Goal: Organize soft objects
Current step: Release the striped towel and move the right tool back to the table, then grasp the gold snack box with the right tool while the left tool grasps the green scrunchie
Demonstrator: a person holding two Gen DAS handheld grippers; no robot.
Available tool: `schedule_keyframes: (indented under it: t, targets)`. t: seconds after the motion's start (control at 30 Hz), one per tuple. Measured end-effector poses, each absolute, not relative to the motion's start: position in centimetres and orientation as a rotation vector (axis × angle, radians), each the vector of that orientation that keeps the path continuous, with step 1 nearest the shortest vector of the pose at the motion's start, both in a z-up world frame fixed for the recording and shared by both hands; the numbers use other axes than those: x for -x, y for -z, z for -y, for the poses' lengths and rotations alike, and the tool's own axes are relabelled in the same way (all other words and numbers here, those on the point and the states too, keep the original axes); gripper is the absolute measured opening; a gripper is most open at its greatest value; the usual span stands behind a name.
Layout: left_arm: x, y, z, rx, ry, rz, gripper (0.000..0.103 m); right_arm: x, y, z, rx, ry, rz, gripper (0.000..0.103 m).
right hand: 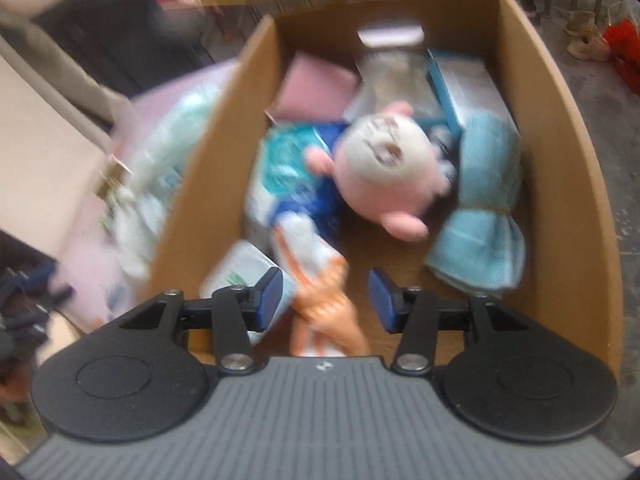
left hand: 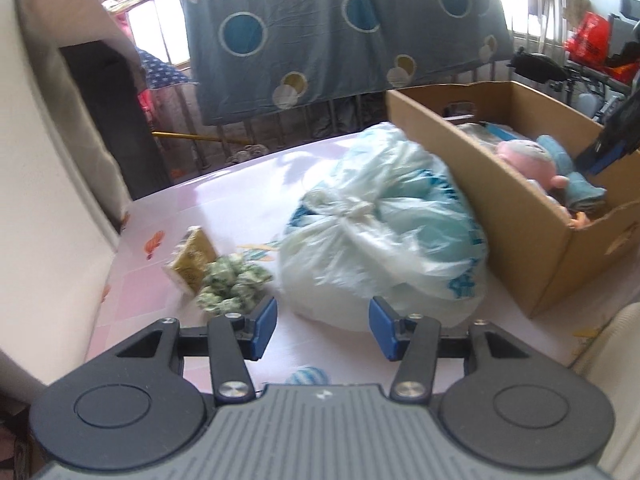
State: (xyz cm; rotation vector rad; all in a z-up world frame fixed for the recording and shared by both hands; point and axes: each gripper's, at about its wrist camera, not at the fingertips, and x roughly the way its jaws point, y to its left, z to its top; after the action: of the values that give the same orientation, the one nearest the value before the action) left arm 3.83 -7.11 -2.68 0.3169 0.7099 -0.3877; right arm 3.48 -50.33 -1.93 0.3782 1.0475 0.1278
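Two handheld grippers work over a pink patterned surface (left hand: pixel 224 200) strewn with soft goods. The left gripper (left hand: pixel 323 326), fingers apart and empty, hovers just short of a knotted pale plastic bag (left hand: pixel 380 232) that lies against the outer wall of a cardboard box (left hand: pixel 512 216); a small green-and-white bundle (left hand: pixel 232 284) and a yellow packet (left hand: pixel 192 258) sit beside it. The right gripper (right hand: pixel 325 300), fingers apart, is over the box (right hand: pixel 568 168), where a pink plush doll (right hand: pixel 384 168), a folded blue towel (right hand: pixel 480 208) and what appears to be an orange-and-white pouch (right hand: pixel 320 280), blurred, lie between its fingers but unclamped
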Motion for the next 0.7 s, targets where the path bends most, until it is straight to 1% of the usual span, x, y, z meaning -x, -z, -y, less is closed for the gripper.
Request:
schedule_keyframes:
  t: [0.17, 0.37, 0.43, 0.47, 0.5, 0.6, 0.7]
  targets:
    - [-4.7, 3.0, 4.5, -0.301, 0.294, -0.698, 0.055, -5.9, -1.1, 45.8, -0.395, -0.273, -0.97, 0.059]
    - [-6.4, 4.0, 1.9, -0.266, 0.235, -0.672, 0.056, -11.7, -1.8, 36.7, -0.379, -0.491, -0.991, 0.064]
    - [-7.3, 4.7, 1.7, -0.286, 0.233, -0.643, 0.061, -14.0, -1.5, 33.4, -0.379, -0.548, -1.014, 0.068]
    - [-7.8, 5.1, 1.7, -0.302, 0.229, -0.629, 0.062, -15.4, -1.3, 31.7, -0.387, -0.572, -1.028, 0.072]
    - [-8.3, 5.5, 1.8, -0.319, 0.23, -0.61, 0.063, -16.8, -1.0, 30.3, -0.401, -0.592, -1.043, 0.074]
    - [-10.2, 7.1, 2.1, -0.37, 0.279, -0.595, 0.072, -21.5, 0.5, 26.5, -0.492, -0.627, -1.098, 0.078]
    - [-12.4, 9.0, 2.6, -0.382, 0.329, -0.639, 0.073, -26.2, 3.4, 23.5, -0.604, -0.605, -1.189, 0.079]
